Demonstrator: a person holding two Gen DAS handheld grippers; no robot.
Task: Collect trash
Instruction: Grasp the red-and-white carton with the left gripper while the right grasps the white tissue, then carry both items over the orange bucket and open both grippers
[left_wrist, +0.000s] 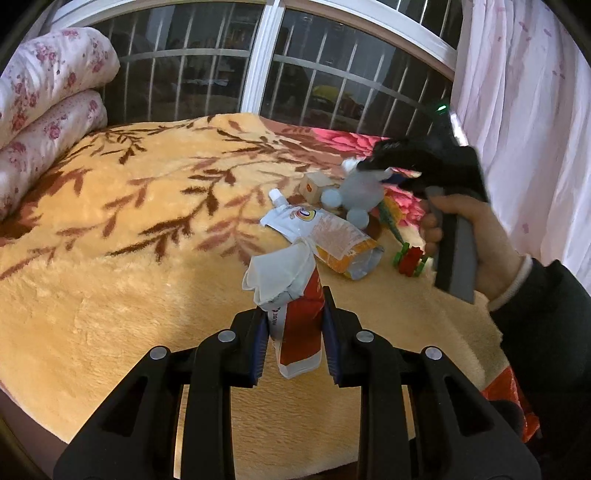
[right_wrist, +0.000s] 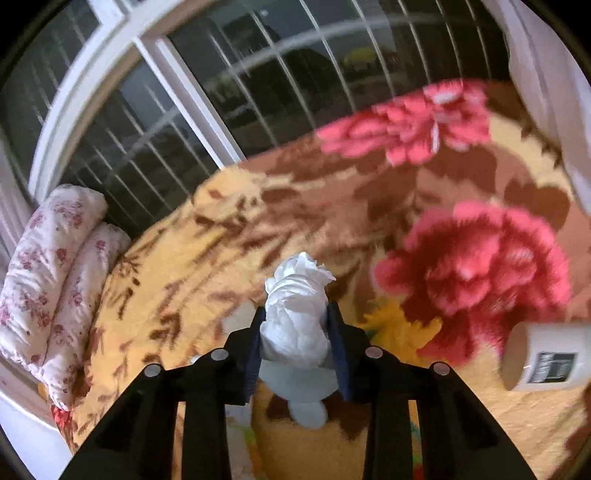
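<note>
Blue pads line both tools, and each pair is pressed onto something. Our left tool (left_wrist: 293, 326) is narrowed around a red and white bag (left_wrist: 299, 332), with a pale crumpled piece (left_wrist: 275, 275) bunched at its top; a strip on the bag reads what looks like "REUSE", and the rest is hidden. Our right tool (right_wrist: 295, 343) clamps a crumpled white tissue (right_wrist: 297, 312), held up above the bed. In the left view the right hand (left_wrist: 476, 236) grips that tool's grey handle, and the tissue there is blurred.

The bed carries a plush orange blanket (left_wrist: 129, 240) with brown leaf sprays and big pink flowers. On it, just beyond the left tool, lies a flattened spouted pouch (left_wrist: 325, 236), white and orange, with a round logo we cannot read. Near it sit a small wooden cube (left_wrist: 316, 186), a red and green toy (left_wrist: 410, 256) and some pale blue rounded shapes, too blurred to name. In the right view, a white paper roll (right_wrist: 546, 362) with a dark printed label, unreadable, lies on its side.

Folded floral quilts (left_wrist: 48, 110) are stacked at the bed's left end. Behind stands a white-framed window (left_wrist: 258, 66) with bars, dark outside, and a pink curtain (left_wrist: 524, 92).
</note>
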